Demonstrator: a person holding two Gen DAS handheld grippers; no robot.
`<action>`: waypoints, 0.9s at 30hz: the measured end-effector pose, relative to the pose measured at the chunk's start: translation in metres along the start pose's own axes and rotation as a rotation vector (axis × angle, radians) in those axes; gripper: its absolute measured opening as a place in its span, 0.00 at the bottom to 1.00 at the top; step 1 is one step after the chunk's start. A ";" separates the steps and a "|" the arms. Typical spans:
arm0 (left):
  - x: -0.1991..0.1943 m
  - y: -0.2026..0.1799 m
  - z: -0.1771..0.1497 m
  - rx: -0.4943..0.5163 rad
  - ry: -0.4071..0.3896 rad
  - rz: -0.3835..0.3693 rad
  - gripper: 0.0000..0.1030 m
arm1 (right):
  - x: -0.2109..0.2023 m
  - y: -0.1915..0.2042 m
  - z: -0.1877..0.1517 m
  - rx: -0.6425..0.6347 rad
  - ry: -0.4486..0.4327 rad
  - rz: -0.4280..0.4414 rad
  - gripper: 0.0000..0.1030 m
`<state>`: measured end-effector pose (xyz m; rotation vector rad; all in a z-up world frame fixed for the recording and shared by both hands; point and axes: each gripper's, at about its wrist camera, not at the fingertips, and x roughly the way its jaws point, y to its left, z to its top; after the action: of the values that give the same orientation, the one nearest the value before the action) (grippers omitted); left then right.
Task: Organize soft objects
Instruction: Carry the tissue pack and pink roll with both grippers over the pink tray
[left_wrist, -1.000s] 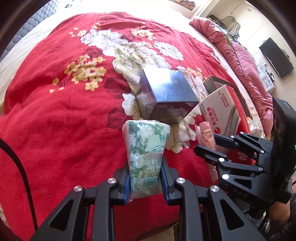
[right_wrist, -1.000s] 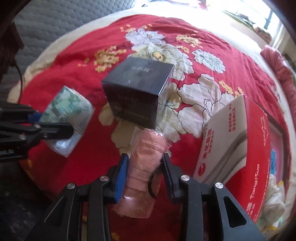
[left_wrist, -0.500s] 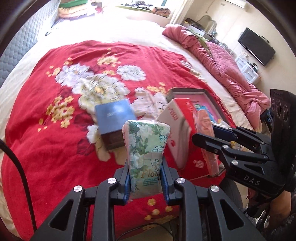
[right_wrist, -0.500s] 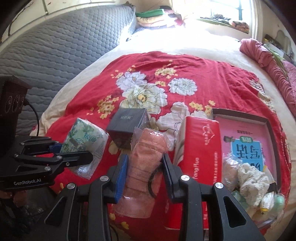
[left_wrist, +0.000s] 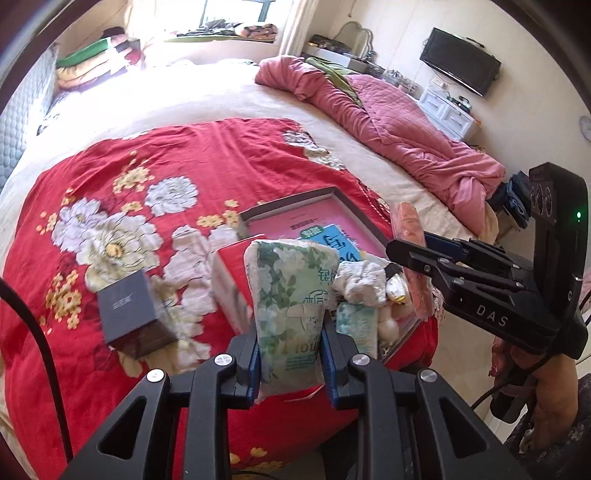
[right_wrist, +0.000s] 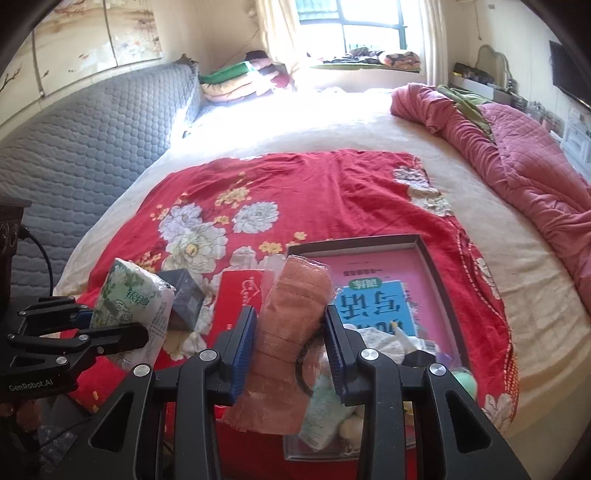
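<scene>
My left gripper (left_wrist: 291, 354) is shut on a green floral tissue pack (left_wrist: 291, 306) and holds it above the bed's near edge; the pack also shows in the right wrist view (right_wrist: 129, 314). My right gripper (right_wrist: 290, 347) is shut on a pink wrapped towel (right_wrist: 291, 332), held up over the near end of the open tray box (right_wrist: 424, 243). The towel shows in the left wrist view (left_wrist: 410, 236). The tray (left_wrist: 347, 199) has a pink and blue liner and holds several soft items (left_wrist: 362, 284) at its near end.
A red box (right_wrist: 236, 295) stands left of the tray and a dark cube box (left_wrist: 129, 314) lies further left on the red floral blanket (right_wrist: 314, 192). A pink quilt (left_wrist: 399, 129) is heaped at the right. A grey headboard (right_wrist: 74, 140) is at the left.
Both grippers have risen and pulled back from the bed with their loads. The boxes now look smaller and the tray with soft items has come into view below.
</scene>
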<state>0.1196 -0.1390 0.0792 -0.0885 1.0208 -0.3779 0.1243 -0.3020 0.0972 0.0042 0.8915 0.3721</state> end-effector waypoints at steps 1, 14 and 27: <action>0.004 -0.006 0.002 0.008 0.007 -0.003 0.26 | -0.002 -0.007 0.000 0.010 -0.002 -0.004 0.36; 0.066 -0.067 0.026 0.095 0.085 -0.006 0.26 | -0.004 -0.063 -0.020 0.080 0.007 -0.039 0.36; 0.128 -0.091 0.038 0.146 0.167 0.011 0.26 | 0.019 -0.098 -0.038 0.130 0.061 -0.092 0.36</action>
<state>0.1868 -0.2718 0.0176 0.0813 1.1542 -0.4542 0.1368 -0.3937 0.0433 0.0712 0.9718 0.2292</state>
